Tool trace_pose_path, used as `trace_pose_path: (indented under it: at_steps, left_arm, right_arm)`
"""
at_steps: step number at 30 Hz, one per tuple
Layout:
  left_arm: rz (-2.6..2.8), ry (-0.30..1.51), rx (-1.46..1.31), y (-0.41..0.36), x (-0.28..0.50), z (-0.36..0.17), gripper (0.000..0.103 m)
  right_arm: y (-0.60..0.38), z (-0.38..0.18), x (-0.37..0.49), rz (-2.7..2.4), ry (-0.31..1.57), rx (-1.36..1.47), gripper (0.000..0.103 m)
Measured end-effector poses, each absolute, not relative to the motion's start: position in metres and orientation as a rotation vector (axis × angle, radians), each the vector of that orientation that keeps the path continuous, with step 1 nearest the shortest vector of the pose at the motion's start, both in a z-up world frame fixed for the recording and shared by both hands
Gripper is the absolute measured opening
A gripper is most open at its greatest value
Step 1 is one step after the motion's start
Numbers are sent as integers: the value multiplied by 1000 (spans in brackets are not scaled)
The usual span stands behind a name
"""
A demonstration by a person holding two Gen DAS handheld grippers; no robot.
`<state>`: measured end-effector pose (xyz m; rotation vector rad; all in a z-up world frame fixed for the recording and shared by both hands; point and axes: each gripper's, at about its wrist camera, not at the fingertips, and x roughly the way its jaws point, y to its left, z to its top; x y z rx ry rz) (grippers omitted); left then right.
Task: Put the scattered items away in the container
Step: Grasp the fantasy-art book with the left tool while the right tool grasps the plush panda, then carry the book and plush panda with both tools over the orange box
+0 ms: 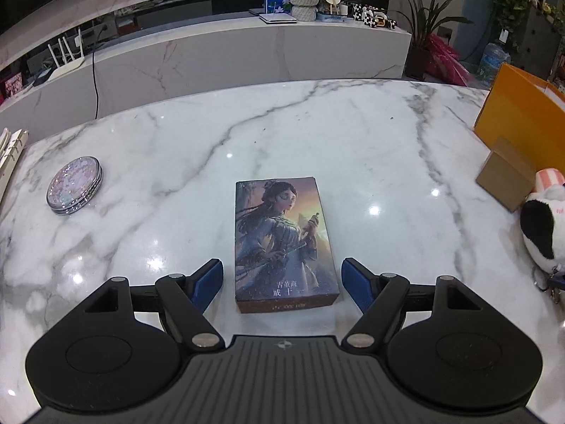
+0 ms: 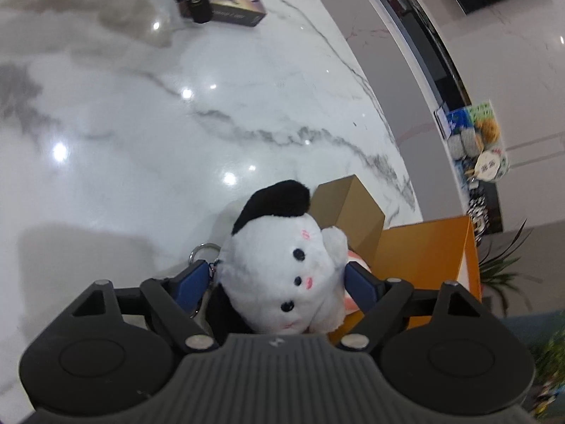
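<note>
A flat illustrated card box lies on the marble table, its near end between the open jaws of my left gripper, which do not touch it. My right gripper is shut on a white and black plush toy with a key ring, held above the table beside the orange container. The plush also shows in the left wrist view at the right edge, near the orange container. The card box shows far off in the right wrist view.
A glittery round compact lies at the table's left. A small brown cardboard box stands against the orange container; it also shows in the right wrist view. A white counter with ornaments and plants lies beyond the table's far edge.
</note>
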<state>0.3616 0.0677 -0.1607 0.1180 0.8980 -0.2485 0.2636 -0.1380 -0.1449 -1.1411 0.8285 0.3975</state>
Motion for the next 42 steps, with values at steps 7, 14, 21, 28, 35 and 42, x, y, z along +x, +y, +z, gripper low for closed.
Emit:
trace_pose_path:
  at_steps: [7, 14, 21, 28, 35, 42]
  left_arm:
    - [-278, 938, 153, 64, 359, -155, 69]
    - [-348, 958, 156, 69, 337, -154, 69]
    - [-384, 972, 173, 77, 314, -152, 69]
    - [-422, 993, 237, 79, 290, -150, 70]
    - [-410, 988, 233, 76, 301, -153, 83]
    - [-413, 956, 226, 73, 306, -156, 88]
  right_arm:
    - [-140, -138, 264, 414, 828, -1125, 78]
    - [-140, -123, 260, 474, 845, -1018, 74]
    - [-127, -113, 252, 583, 859, -931, 74]
    - [-114, -111, 240, 687, 845, -959, 75]
    - [-106, -109, 243, 739, 842, -927, 78]
    - [-100, -122, 241, 707, 765, -1042, 81]
